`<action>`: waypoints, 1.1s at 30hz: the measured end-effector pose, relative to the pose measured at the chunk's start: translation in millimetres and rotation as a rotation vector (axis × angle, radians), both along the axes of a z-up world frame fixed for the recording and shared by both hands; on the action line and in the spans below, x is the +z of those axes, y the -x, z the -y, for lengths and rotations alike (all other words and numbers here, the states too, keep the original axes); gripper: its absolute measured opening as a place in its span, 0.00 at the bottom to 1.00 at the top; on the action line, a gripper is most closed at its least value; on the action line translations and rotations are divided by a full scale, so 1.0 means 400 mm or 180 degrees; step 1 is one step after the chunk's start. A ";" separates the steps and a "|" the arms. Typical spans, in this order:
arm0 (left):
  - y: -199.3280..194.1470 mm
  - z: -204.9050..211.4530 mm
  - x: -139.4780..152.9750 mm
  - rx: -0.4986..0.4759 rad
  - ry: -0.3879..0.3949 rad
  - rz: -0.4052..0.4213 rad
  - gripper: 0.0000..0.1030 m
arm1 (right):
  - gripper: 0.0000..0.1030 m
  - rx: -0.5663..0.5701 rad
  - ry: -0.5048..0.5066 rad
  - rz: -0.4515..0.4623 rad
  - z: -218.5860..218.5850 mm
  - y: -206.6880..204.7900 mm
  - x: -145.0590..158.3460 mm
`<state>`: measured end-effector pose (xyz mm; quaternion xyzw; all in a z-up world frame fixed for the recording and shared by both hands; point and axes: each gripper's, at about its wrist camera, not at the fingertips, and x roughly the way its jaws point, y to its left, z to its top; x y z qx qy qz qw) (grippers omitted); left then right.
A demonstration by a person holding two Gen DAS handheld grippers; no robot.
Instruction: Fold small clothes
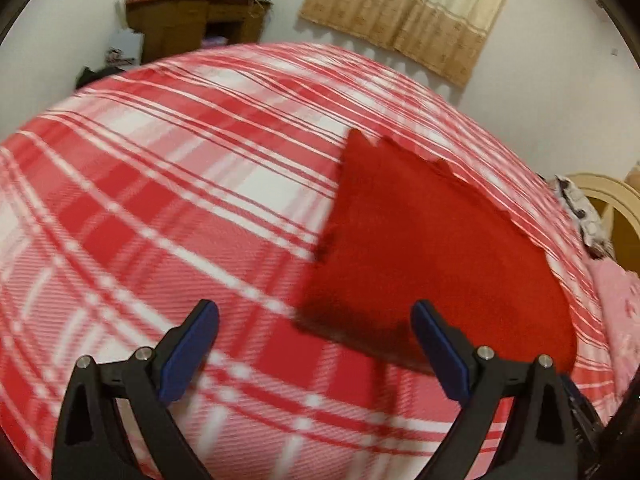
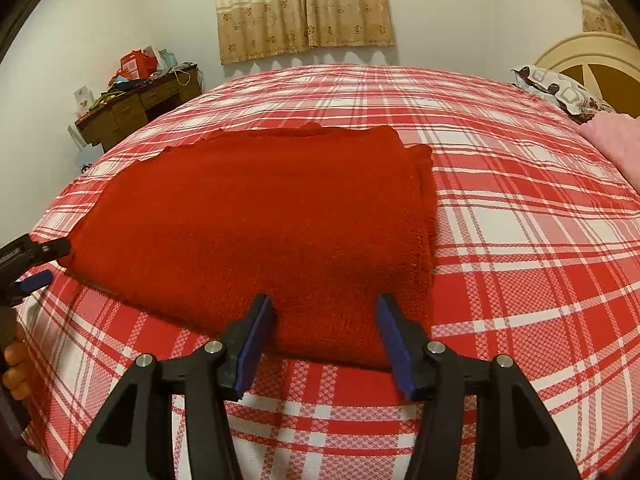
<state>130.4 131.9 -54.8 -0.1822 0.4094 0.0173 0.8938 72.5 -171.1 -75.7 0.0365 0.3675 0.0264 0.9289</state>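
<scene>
While the red garment [image 2: 256, 216] lay folded on the bed [image 2: 520, 240]:
Left gripper [image 1: 316, 340]: released, garment's corner ahead-right.
Right gripper [image 2: 324, 332]: unclenched, straddling near edge, nearer.

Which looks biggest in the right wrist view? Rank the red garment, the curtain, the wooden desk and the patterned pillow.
1. red garment, though it lies nearest the camera
2. curtain
3. wooden desk and patterned pillow: too alike to rank
</scene>
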 end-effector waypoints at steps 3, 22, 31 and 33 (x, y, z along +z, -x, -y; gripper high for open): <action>-0.027 0.032 -0.007 0.0032 -0.0075 0.0069 0.98 | 0.56 0.0012 -0.0019 0.0012 0.002 0.001 -0.001; -0.109 0.101 0.029 -0.0107 -0.0180 0.0006 0.32 | 0.39 0.0221 -0.0123 0.0257 -0.059 -0.009 0.090; -0.116 0.085 0.024 -0.0124 -0.0109 -0.0074 0.49 | 0.40 0.0794 -0.0349 -0.0117 -0.259 -0.148 0.044; -0.117 0.071 0.020 -0.0114 0.0012 -0.0078 0.58 | 0.40 0.0791 -0.0253 -0.0134 -0.279 -0.149 0.023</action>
